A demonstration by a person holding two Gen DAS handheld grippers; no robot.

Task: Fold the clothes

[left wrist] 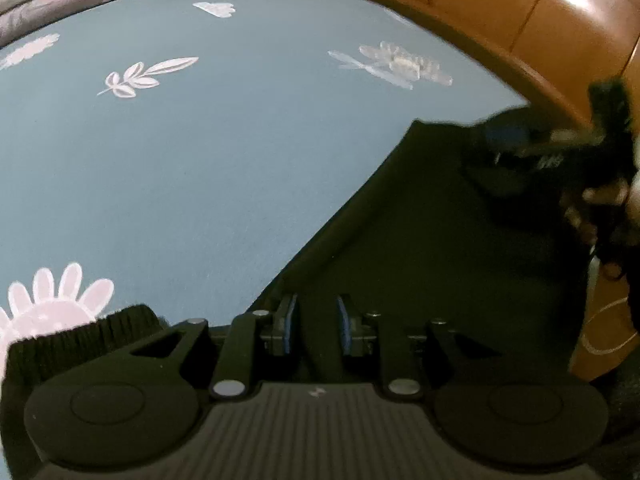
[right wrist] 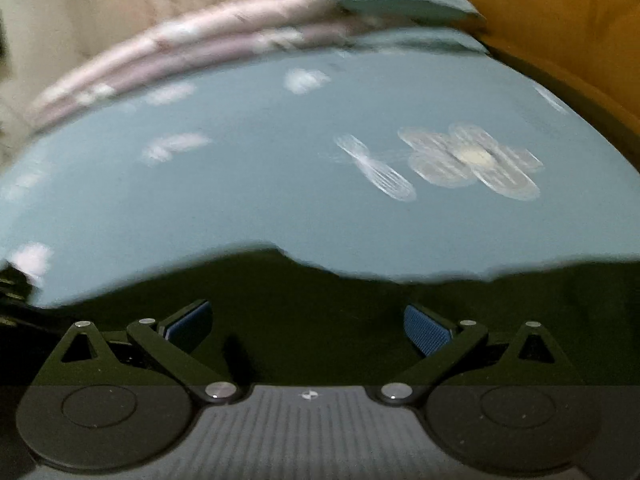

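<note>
A dark garment (left wrist: pixel 420 248) lies flat on the blue flowered bedsheet (left wrist: pixel 180 160). The left gripper (left wrist: pixel 318 322) sits low over the cloth, jaws narrowly parted around a fold, pads not pressing. The right gripper (right wrist: pixel 308 320) hovers with jaws spread wide, holding nothing.

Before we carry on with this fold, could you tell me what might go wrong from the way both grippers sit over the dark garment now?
1. The left gripper has a narrow gap, with the dark garment under it: it may snag or drag the cloth.
2. The right gripper is wide open above the wavy edge, and closing here could bunch it.
3. The garment lies near the wooden bed frame.
</note>
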